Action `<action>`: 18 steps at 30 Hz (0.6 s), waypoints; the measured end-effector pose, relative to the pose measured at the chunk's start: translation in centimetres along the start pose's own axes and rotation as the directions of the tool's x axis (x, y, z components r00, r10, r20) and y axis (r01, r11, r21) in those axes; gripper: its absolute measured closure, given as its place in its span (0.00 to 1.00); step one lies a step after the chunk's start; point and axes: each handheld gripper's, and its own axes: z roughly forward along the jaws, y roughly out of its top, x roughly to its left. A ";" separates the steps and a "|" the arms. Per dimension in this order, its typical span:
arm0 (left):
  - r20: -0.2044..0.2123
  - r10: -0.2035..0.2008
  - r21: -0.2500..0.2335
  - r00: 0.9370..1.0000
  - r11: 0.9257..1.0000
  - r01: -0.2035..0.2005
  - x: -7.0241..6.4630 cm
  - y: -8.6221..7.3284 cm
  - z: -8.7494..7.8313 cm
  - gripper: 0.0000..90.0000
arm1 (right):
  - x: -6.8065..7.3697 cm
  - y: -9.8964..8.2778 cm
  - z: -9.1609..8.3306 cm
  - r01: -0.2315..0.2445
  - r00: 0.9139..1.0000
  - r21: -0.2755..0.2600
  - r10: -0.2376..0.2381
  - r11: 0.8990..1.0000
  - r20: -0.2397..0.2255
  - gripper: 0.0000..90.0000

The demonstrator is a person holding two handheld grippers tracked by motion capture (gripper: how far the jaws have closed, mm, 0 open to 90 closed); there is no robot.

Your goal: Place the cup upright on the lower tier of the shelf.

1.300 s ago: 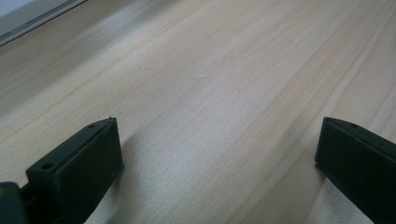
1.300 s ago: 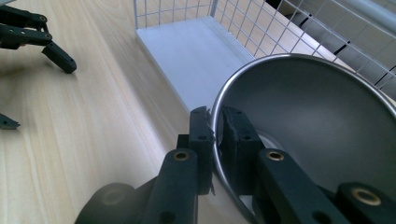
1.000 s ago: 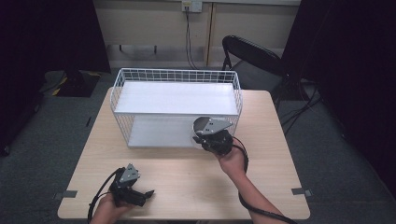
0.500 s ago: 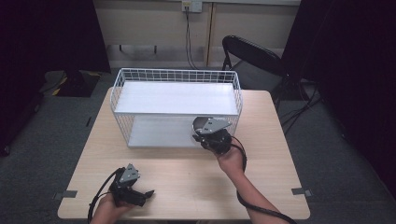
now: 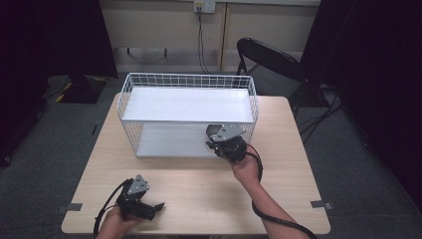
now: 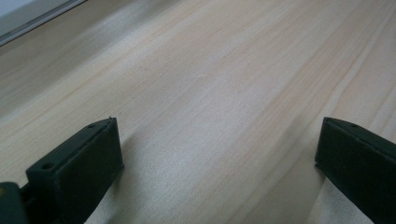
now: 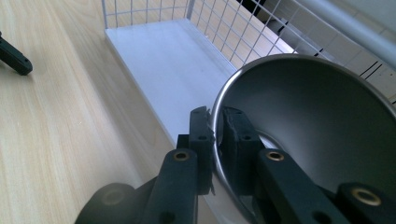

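right claw (image 7: 217, 140) pinching rim of steel bowl (image 7: 317, 135) at wire rack (image 5: 149, 94) lower shelf | left claw (image 6: 215, 154) wide, low over surface (image 5: 209, 189) | bowl hard, shiny, slippery; rim best spot

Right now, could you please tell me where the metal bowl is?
The metal bowl is pinched by its rim in the right claw, at the open front of the wire rack, by the right end of its lower shelf.

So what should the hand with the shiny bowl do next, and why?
Probably ease the bowl forward onto the lower shelf of the wire rack. The right gripper pinches its rim just at the rack's open front, and the shelf ahead looks bare.
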 end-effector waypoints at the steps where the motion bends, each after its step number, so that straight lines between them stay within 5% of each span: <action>1: 0.000 0.000 0.000 1.000 1.000 0.000 0.0 0.0 0.0 0.00 | 0.0 0.0 0.1 0.001 1.000 0.001 -0.001 1.000 -0.001 0.92; 18: 0.000 0.000 0.000 1.000 1.000 0.000 0.0 0.0 0.0 0.00 | 0.1 -0.1 0.6 0.017 1.000 0.009 -0.017 1.000 0.004 0.92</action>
